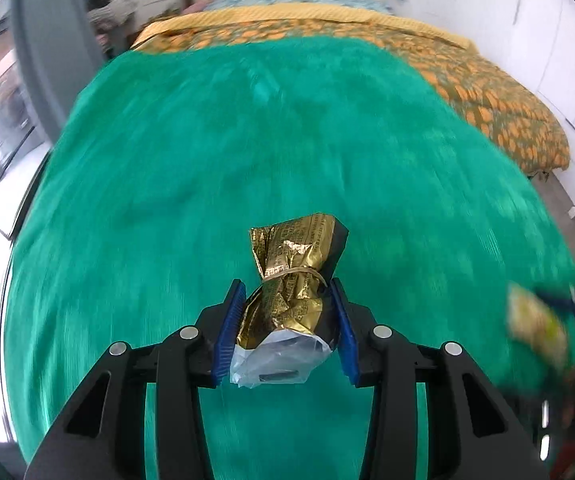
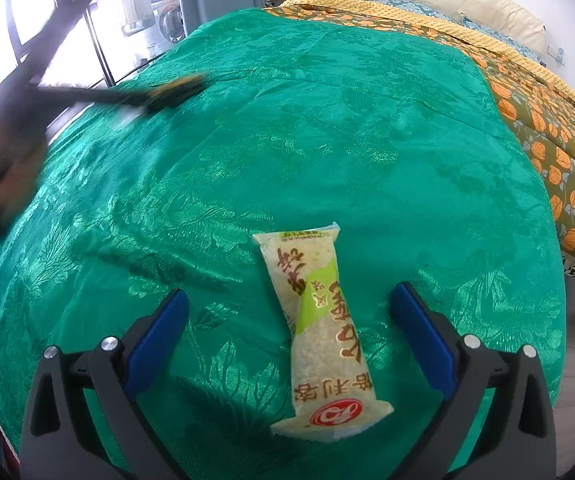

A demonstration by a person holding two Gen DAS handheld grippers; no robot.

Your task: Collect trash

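The gold wrapper (image 1: 293,280), a crumpled foil packet tied at its waist with a rubber band, is sitting low in the centre of the left wrist view, its long axis running up the frame and in line with the fingers. The left gripper (image 1: 289,322) is pinching it: both blue pads are pressing against the crinkled sides, with a clear plastic tail sticking out below towards the camera. The green bedspread (image 1: 247,140) behind it is smeared with blur, so I judge the packet is being carried rather than lying there.

The other piece, a pale rice cracker packet (image 2: 319,332), is lying flat on the bedspread in the lower middle of the right wrist view, its long axis running up the frame with a slight lean to the upper left. The right gripper (image 2: 287,332) is hanging over it with fingers spread wide, one on each side, neither touching. That hand is plainly the nearer one; it is pitching steeply down at the bed, and a straight drop looks enough.
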